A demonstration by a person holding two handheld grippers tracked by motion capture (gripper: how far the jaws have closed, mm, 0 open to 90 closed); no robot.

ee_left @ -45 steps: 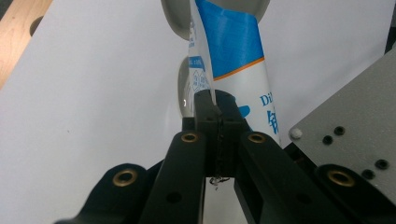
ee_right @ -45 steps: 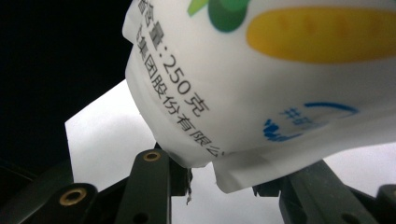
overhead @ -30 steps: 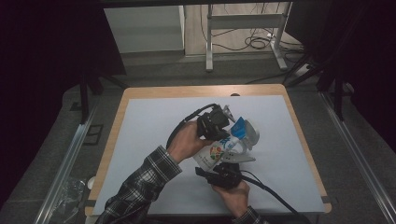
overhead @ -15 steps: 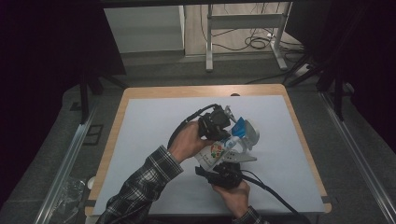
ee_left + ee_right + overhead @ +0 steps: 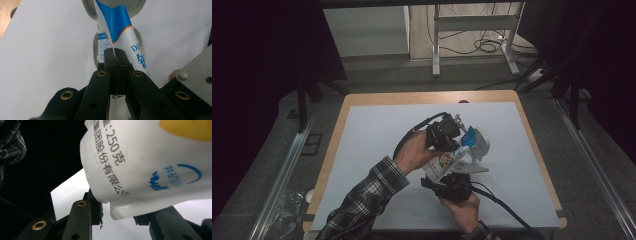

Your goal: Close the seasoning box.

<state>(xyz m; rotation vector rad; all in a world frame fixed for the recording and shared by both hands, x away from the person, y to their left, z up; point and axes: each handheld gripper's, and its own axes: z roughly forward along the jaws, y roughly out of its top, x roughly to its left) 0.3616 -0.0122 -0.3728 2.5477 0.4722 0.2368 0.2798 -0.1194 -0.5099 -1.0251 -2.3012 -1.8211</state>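
nothing has moved since the earlier frames; both hands hold where they were. the left hand-held gripper [image 5: 116, 56] is pressed together, pinching the blue top edge of the pouch [image 5: 451, 159], which hangs tilted above the worktop [image 5: 377, 130] over a grey bowl [image 5: 135, 7]. the right hand-held gripper [image 5: 120, 212] clamps the pouch's white bottom corner. this looks like the pouring step; next, the bottom end likely needs lifting so the contents slide down into the bowl.

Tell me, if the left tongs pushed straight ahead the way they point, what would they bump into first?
Probably the grey bowl. The left tongs are shut on the edge of the white-and-blue pouch, whose top dips into that bowl just ahead. Depth is hard to judge here.
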